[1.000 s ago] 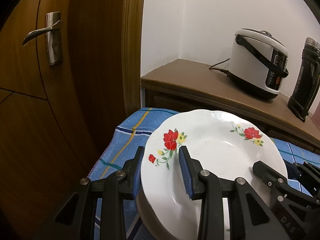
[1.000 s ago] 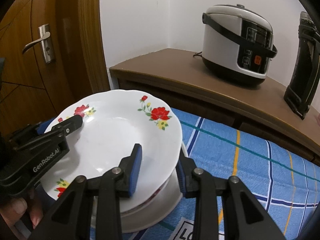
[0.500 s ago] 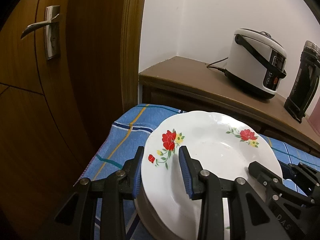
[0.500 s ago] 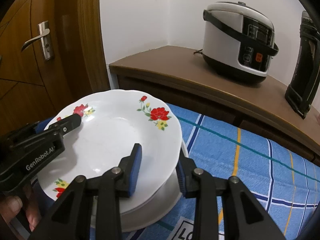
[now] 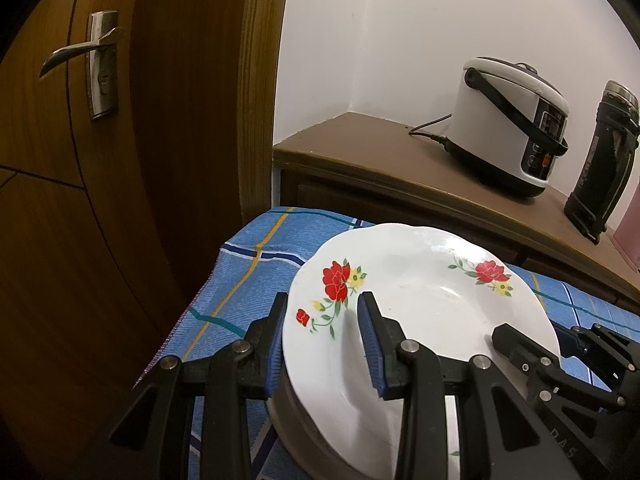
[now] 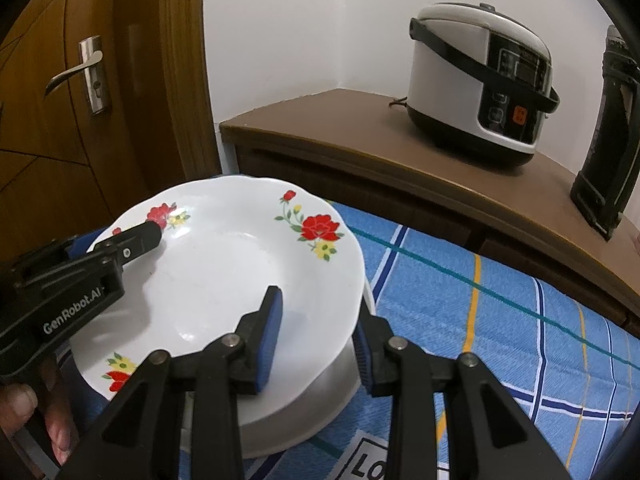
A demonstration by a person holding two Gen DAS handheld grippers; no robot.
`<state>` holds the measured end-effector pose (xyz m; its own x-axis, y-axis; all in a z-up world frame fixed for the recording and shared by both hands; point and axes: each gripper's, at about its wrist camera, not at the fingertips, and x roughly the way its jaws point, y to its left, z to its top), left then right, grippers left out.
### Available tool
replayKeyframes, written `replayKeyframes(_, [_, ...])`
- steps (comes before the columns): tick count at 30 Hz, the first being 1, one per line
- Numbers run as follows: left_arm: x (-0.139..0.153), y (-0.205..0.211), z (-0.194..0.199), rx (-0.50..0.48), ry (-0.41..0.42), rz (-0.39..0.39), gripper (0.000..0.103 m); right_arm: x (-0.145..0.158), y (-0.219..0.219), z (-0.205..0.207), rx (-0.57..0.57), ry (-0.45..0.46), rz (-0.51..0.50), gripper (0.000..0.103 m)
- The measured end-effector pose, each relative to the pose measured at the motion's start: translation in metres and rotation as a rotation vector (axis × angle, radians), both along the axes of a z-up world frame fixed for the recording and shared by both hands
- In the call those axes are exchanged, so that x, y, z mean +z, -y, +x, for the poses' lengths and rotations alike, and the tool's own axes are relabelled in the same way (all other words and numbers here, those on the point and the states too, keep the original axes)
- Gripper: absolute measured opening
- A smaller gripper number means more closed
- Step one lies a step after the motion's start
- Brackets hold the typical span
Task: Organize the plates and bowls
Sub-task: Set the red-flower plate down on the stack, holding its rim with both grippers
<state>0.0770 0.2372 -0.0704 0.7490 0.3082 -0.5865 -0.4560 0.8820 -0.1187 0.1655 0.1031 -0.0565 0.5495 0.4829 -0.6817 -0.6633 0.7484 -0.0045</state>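
Note:
A white plate with red flowers [image 5: 420, 304] lies on top of a stack of white dishes [image 6: 320, 396] on a blue checked cloth. My left gripper [image 5: 324, 332] straddles the plate's left rim, one finger under and one over, with a gap at the pads. My right gripper [image 6: 316, 340] straddles the right rim [image 6: 348, 304] the same way. Each gripper shows in the other's view: the left one [image 6: 132, 244] and the right one [image 5: 520, 348]. The lower dishes are mostly hidden.
The blue cloth [image 6: 500, 320] covers the table. Behind it a brown sideboard [image 5: 380, 152] holds a white rice cooker [image 6: 480, 84] and a black flask [image 5: 604, 160]. A wooden door with a metal handle [image 5: 80, 52] stands at the left.
Both grippers and the plate have sunk slightly toward the stack, and the views have shifted a little. The jaws stand as before.

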Motion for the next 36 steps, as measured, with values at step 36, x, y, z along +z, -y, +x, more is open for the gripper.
replayKeyframes(36, [-0.0065, -0.0006, 0.004, -0.058, -0.034, -0.055, 0.037, -0.0044, 0.0002, -0.0001, -0.008, 0.016, -0.032, 0.035])
